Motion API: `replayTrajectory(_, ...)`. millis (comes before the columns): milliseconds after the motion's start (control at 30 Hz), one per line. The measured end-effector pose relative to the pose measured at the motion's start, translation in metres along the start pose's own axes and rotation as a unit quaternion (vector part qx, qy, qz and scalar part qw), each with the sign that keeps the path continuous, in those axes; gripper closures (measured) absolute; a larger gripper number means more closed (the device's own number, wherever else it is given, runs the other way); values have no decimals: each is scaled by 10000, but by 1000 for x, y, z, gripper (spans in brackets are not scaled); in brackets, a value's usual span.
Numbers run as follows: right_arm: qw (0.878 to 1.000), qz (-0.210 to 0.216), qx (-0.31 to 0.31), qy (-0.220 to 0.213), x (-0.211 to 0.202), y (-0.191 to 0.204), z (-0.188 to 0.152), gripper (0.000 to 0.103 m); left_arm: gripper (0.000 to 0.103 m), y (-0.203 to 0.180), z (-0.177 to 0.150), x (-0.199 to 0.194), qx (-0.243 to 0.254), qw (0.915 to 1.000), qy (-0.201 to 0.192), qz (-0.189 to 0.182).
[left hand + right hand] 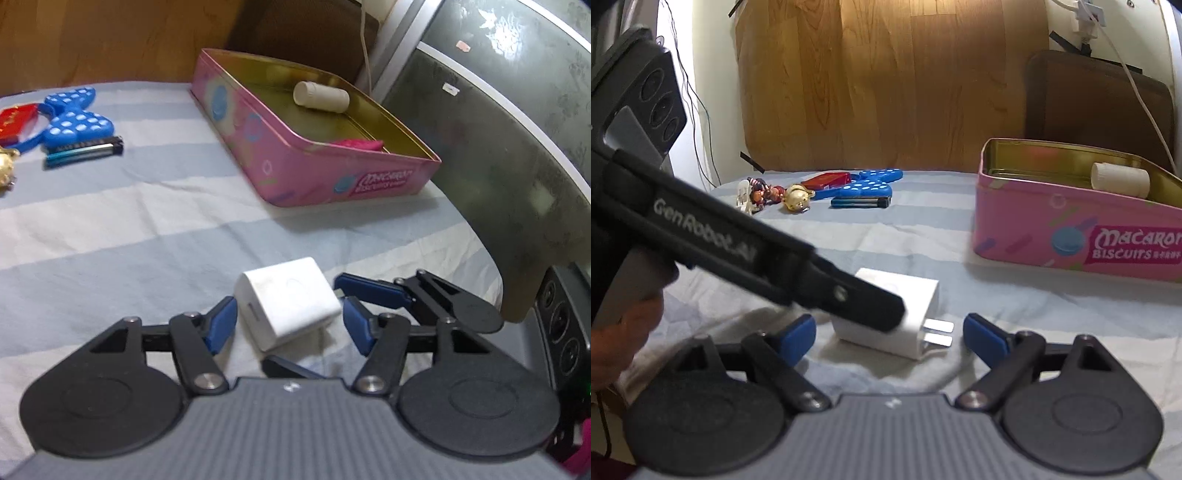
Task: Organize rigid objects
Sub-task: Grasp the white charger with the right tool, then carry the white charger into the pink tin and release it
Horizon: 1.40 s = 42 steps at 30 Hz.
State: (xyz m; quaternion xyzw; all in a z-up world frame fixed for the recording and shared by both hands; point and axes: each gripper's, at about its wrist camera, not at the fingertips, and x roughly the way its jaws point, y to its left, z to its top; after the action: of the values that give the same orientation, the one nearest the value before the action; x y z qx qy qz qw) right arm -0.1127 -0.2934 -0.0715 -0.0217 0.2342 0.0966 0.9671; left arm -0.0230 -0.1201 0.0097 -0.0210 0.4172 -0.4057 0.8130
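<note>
While both our grippers converge on the white charger [290, 302] lying on the striped cloth [129, 229], our left gripper [290, 325] brackets it with jaws wide, gripping nothing, and our right gripper [888, 338] is equally open (prongs facing it). Beyond them, the pink tin [1027, 221] holds a white cylinder [1120, 180].

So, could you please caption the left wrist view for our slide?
Open left hand-held gripper straddles a white charger on the striped cloth, pink tin beyond.
</note>
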Motion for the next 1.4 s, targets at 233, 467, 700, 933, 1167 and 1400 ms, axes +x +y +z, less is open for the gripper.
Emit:
replayTrajectory(233, 9999, 88, 107, 47, 7, -2, -1, 19, 41, -3, 1, 11, -74, 10000, -54, 32)
replayTrajectory(467, 9999, 67, 116, 15, 8, -2, -3, 19, 40, -4, 1, 11, -158, 9996, -223, 98)
replayTrajectory(700, 9996, 30, 289, -50, 5, -6, -5, 19, 21, -9, -4, 11, -5, 9967, -508, 639)
replayTrajectory(933, 9994, 14, 341, -15, 3, -5, -6, 6, 13, -6, -6, 6, -23, 9917, -714, 1068)
replayTrajectory(1167, 9999, -57, 16, 111, 4, 7, -9, 0, 0, 9, -8, 3, -282, 9860, -880, 1390)
replayTrajectory(1400, 9996, -232, -166, -3, -3, 20, -20, 0, 0, 17, -19, -5, -224, 9854, -1138, 1250)
